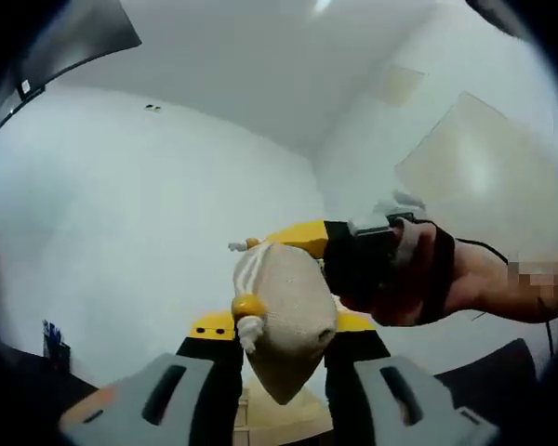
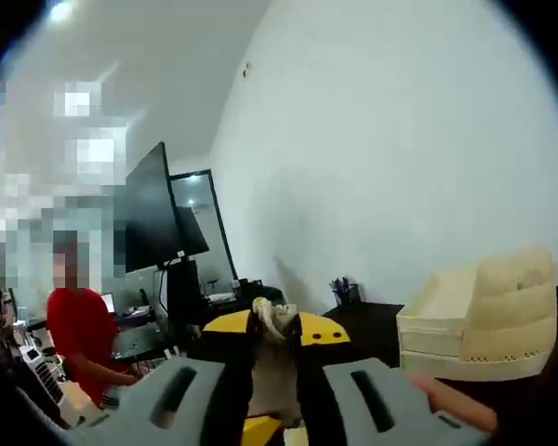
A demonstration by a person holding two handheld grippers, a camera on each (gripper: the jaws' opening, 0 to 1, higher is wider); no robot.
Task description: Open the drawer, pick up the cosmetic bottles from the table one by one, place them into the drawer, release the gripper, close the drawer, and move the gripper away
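Note:
A beige cloth drawstring pouch (image 1: 286, 316) with a yellow bead fills the gap between my left gripper's (image 1: 284, 327) yellow-tipped jaws, which press on its sides. My right gripper (image 1: 302, 238), held by a hand with a black strap, comes in from the right and pinches the pouch's gathered top. In the right gripper view, my right gripper (image 2: 274, 330) is shut on a bunch of the same beige cloth (image 2: 275, 321). A cream drawer unit (image 2: 442, 321) stands low at the right of that view. Both cameras point up at the walls and ceiling.
A person in a red shirt (image 2: 79, 334) stands at a desk on the left, by a large dark monitor (image 2: 149, 209). A pen holder (image 2: 344, 292) sits on a dark surface. A cream perforated dome-shaped thing (image 2: 516, 311) rests beside the drawer unit.

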